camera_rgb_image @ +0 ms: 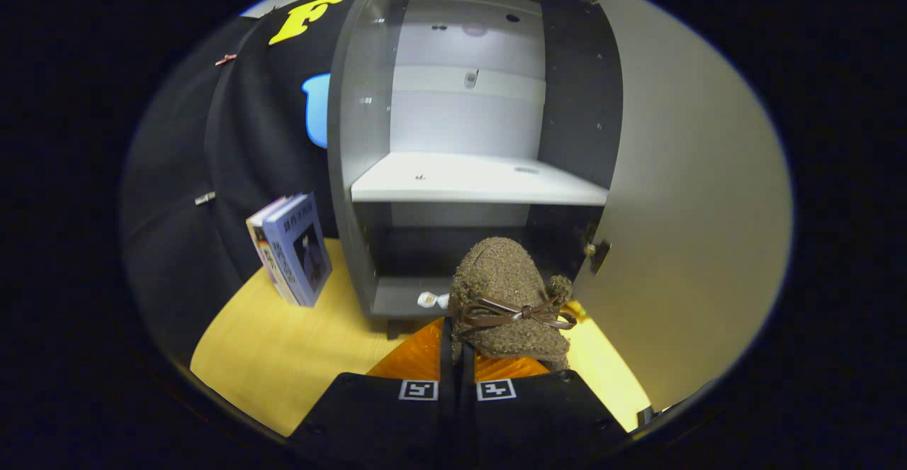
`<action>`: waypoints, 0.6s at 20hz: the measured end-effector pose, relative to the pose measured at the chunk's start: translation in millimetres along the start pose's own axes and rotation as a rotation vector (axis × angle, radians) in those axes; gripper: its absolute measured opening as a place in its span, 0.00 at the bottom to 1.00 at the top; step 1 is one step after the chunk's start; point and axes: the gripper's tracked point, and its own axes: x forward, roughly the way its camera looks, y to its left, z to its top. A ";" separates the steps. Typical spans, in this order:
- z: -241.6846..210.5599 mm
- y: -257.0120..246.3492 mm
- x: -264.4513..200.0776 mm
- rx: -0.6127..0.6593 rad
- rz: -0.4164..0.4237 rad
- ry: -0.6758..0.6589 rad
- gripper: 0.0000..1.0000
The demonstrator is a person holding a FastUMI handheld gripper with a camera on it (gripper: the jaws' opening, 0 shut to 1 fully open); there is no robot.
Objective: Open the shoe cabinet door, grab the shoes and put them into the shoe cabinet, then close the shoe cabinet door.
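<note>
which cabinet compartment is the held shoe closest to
The lower compartment: the shoe in the gripper sits at its opening, below the white shelf.

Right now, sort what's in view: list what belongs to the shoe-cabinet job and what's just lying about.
Job:
- shoe, gripped between the fingers
- gripper, shut on it
- shoe cabinet, just ahead
- cabinet door, swung open

Lying about:
- books, standing beside the cabinet
- small white object on the bottom shelf

We see a yellow wooden tabletop (283,356) running back to a black cloth wall (241,137) that hangs in soft folds, with small clips (225,59) pinned on it. Two books (294,249) stand upright on the tabletop, close against the cloth. Light falls evenly from above.
</note>
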 end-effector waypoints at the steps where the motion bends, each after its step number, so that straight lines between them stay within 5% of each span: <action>1: 20.3 -1.9 2.0 0.012 0.004 -0.028 0.05; 12: 126.7 -25.8 76.4 0.031 0.024 -0.019 0.05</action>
